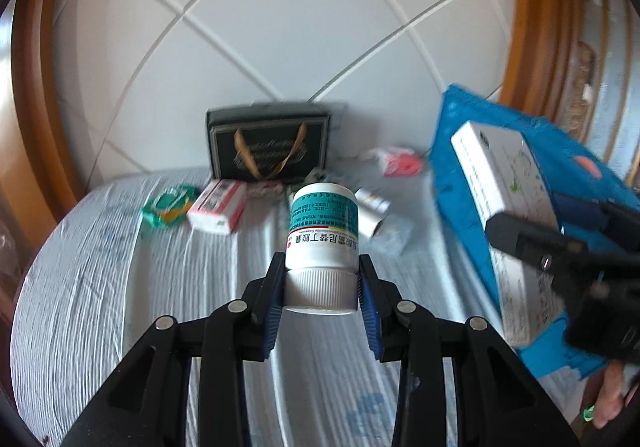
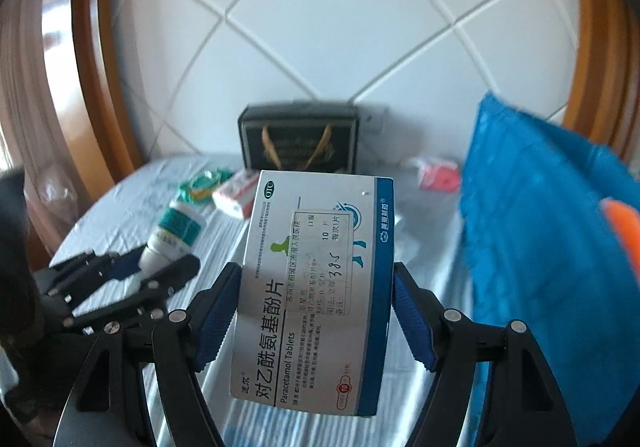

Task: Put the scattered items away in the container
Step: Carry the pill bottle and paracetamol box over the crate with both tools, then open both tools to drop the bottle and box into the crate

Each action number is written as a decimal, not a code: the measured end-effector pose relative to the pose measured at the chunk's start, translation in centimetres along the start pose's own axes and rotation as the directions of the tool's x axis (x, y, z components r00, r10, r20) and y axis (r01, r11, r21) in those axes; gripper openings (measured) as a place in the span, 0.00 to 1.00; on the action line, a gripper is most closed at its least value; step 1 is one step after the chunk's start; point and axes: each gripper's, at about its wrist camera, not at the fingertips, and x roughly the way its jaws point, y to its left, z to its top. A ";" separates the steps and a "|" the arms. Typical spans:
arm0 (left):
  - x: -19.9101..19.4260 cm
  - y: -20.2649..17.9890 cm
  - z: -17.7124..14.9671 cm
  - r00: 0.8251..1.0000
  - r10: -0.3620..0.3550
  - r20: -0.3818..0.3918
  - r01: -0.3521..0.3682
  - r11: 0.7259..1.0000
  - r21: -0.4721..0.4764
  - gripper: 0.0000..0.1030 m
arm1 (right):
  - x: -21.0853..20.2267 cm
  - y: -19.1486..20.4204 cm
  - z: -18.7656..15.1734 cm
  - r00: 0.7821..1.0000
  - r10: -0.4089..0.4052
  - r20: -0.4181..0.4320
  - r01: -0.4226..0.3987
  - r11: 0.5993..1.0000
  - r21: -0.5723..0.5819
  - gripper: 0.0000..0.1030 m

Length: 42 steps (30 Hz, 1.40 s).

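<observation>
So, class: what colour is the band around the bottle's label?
Teal-green, on the white bottle; the left wrist view shows it best.

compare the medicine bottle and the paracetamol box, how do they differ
The medicine bottle is round, white with a teal label; the paracetamol box is flat and rectangular, white with a blue edge. The bottle is gripped at its ribbed cap by the left gripper; the box is gripped across its width by the right gripper. Both are held above the table.

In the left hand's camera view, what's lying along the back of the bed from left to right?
Green packet → red and white box → silver canister, lying on its side → red and white packet → blue bag. The black gift bag stands behind them against the tiled wall.
</observation>
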 end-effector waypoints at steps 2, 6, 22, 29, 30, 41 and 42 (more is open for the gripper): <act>-1.4 -1.1 0.6 0.999 -0.017 0.028 0.017 1.000 0.005 0.33 | -2.4 -0.6 0.7 0.999 -0.019 0.033 0.019 1.000 0.004 0.72; -3.6 -4.1 1.7 0.997 -0.045 0.065 0.043 0.999 0.023 0.33 | -6.8 -2.5 1.5 0.993 -0.063 0.099 0.062 0.998 0.015 0.72; -7.1 -29.0 5.8 0.974 -0.131 0.185 0.117 0.990 0.083 0.33 | -21.5 -25.3 -1.3 0.940 -0.161 0.299 0.147 0.987 0.069 0.72; -5.3 -39.9 6.3 0.987 -0.135 0.091 0.125 0.987 0.105 0.33 | -21.2 -36.8 -5.8 0.962 -0.192 0.196 0.170 0.978 0.123 0.72; -5.1 -40.9 5.9 0.988 -0.133 0.073 0.124 0.986 0.115 0.33 | -21.0 -37.6 -6.3 0.963 -0.198 0.183 0.178 0.976 0.123 0.72; -1.3 -47.2 1.3 0.992 -0.075 -0.101 0.091 0.983 0.157 0.33 | -19.6 -43.6 -11.7 0.984 -0.156 0.082 0.145 0.981 0.131 0.72; -1.4 -47.4 1.1 0.992 -0.070 -0.104 0.086 0.983 0.161 0.33 | -19.4 -43.8 -11.9 0.985 -0.152 0.079 0.141 0.981 0.131 0.72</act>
